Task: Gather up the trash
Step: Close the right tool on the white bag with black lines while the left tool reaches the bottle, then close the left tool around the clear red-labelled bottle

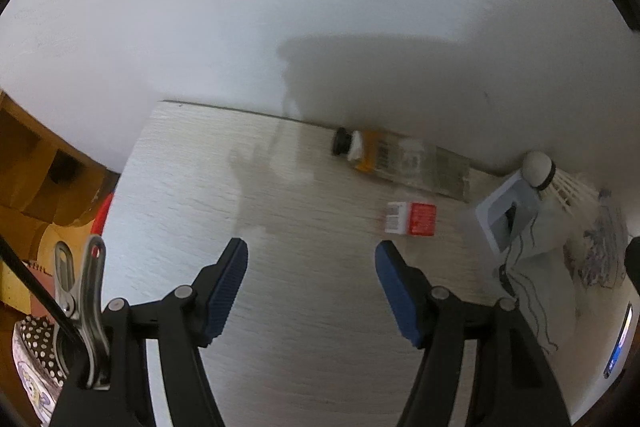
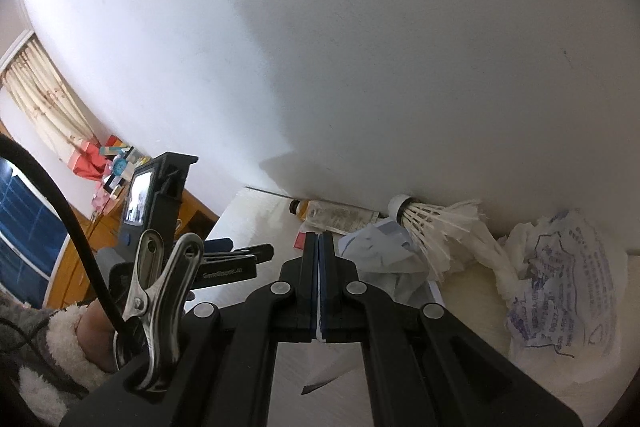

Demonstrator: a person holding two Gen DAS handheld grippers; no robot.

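My left gripper (image 1: pixel 311 259): fingers spread over bare table (image 1: pixel 280 187) | my right gripper (image 2: pixel 319 259): fingers pressed together, nothing between | trash: tube (image 1: pixel 400 157), red packet (image 1: pixel 412 219), shuttlecock (image 2: pixel 432 223) by wall (image 2: pixel 360 47)

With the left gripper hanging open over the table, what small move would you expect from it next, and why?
Probably a short reach forward and right to bring the left gripper over the small red and white packet. Its jaws stand open with nothing between them, and that packet lies flat on the table, apart from the other litter and nearest the fingertips. The right gripper is shut.
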